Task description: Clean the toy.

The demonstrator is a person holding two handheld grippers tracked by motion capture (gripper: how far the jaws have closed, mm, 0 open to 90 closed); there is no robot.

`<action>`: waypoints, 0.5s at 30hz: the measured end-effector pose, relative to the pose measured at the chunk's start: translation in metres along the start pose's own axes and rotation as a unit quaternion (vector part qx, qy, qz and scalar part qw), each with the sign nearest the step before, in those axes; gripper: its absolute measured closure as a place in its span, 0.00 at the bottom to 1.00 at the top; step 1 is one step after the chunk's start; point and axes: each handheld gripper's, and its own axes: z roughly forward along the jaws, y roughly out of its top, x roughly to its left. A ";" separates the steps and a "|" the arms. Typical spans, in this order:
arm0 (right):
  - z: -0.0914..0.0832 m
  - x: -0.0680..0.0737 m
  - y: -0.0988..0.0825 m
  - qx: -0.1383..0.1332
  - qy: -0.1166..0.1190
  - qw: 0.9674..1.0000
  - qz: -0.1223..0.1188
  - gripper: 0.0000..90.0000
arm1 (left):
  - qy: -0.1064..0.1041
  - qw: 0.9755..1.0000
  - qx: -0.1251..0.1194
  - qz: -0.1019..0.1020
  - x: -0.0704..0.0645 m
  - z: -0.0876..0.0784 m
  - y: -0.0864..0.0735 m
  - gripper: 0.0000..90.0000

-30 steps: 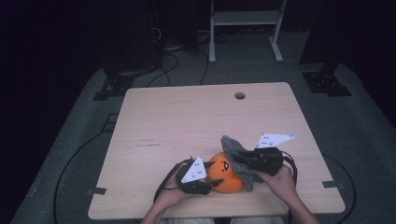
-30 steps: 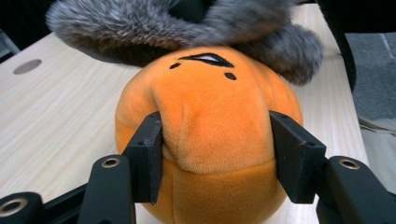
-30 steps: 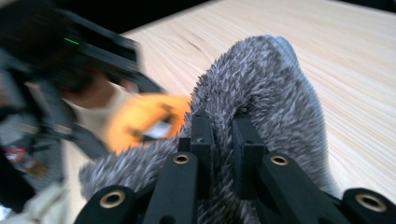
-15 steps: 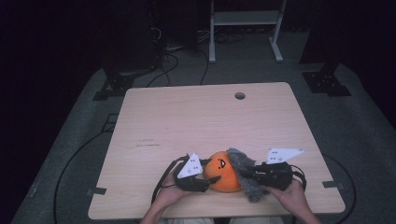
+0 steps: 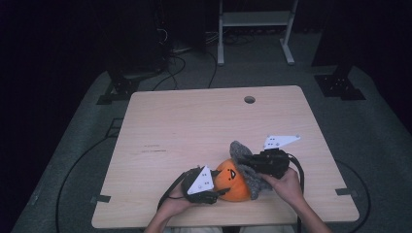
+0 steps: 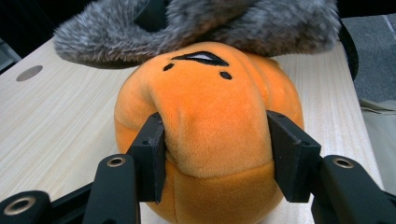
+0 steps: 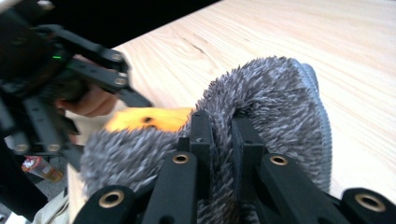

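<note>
An orange plush pumpkin (image 5: 234, 183) with a stitched face sits near the front edge of the wooden table (image 5: 194, 126). My left gripper (image 5: 219, 192) holds it from the left. In the left gripper view the pads dent the pumpkin (image 6: 210, 107) on both sides, and the jaws have just been closing on it. My right gripper (image 5: 253, 164) is shut on a grey furry hat (image 5: 241, 156), which lies over the pumpkin's top and right side. In the right gripper view my right gripper (image 7: 223, 133) pinches the hat (image 7: 285, 93), with a strip of pumpkin (image 7: 149, 119) beyond it.
A round cable hole (image 5: 249, 99) lies near the table's far edge. On the carpet behind stand a white metal frame (image 5: 253, 19), black stand bases (image 5: 339, 86) and loose cables (image 5: 180, 63). The person's hands come in at the table's front edge.
The right gripper with the grey hat dipped toward the front edge half a second ago, then came back up and left over the pumpkin. The left gripper and pumpkin stayed put.
</note>
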 end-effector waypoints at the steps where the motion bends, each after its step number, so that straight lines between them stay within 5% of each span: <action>1: -0.001 -0.003 -0.001 0.004 -0.004 1.000 0.003 0.89 | -0.001 1.000 -0.001 0.002 0.000 0.000 0.000 0.50; 8: -0.015 -0.015 -0.017 0.026 -0.044 0.999 0.008 0.89 | -0.003 1.000 -0.005 0.000 0.002 -0.001 -0.003 0.48; 15: -0.029 -0.004 -0.034 0.026 -0.037 0.999 0.004 0.89 | 0.023 0.999 -0.004 -0.033 0.006 -0.001 -0.005 0.47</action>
